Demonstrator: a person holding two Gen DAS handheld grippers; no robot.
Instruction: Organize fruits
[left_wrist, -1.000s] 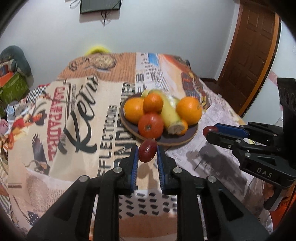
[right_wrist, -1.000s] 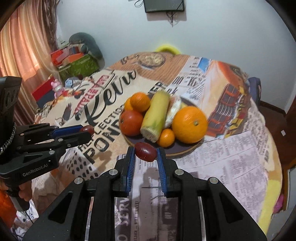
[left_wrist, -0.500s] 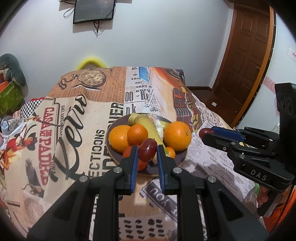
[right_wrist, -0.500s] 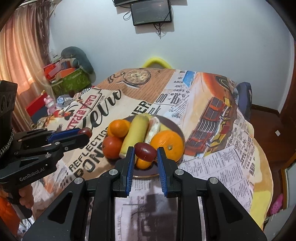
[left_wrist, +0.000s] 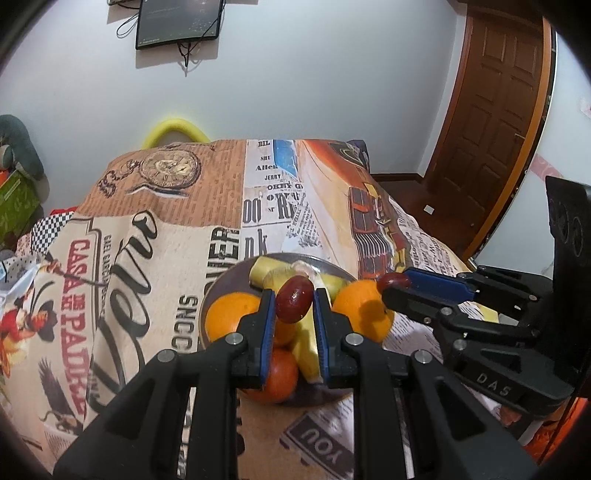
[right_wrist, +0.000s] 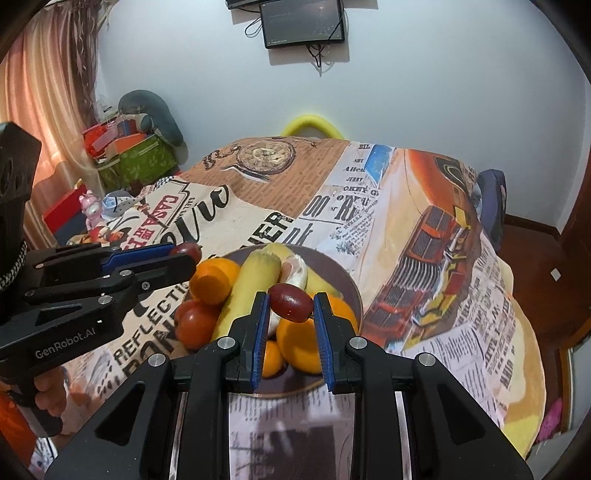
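Two small dark-red fruits, grape-like or perhaps dates, are in the air above the plate (left_wrist: 218, 291): the left tool (left_wrist: 294, 303) pinches one red fruit (left_wrist: 294, 302) between its blue pads, and the right tool (right_wrist: 290, 306) pinches the other red fruit (right_wrist: 290, 302) the same way, each gripped across its middle with its ends free. Below them the dark plate already carries a large orange (right_wrist: 299, 339), a second orange (left_wrist: 232, 314), a smaller mandarin (right_wrist: 210, 282), a red tomato (right_wrist: 194, 323), pale yellow-green banana-like pieces (right_wrist: 253, 280) and a peeled whitish piece (right_wrist: 295, 269). The plate sits on a surface covered by a cloth printed with newspaper and poster motifs (left_wrist: 147, 236). Judging by this, the step in hand is carrying the last two small fruits to the pile, and the next move calls for lowering each tool to a gap or hollow in the heap before spreading the fingers, since a round fruit let go on top of an orange would likely roll off the rim. Beyond the plate, a yellow chair back (right_wrist: 310, 125) peeks over the far edge, with a wall screen (right_wrist: 303, 22) above. The near rim of the plate is hidden behind both tools, so free room there cannot be judged; the mandarin under the right tool is only partly visible.
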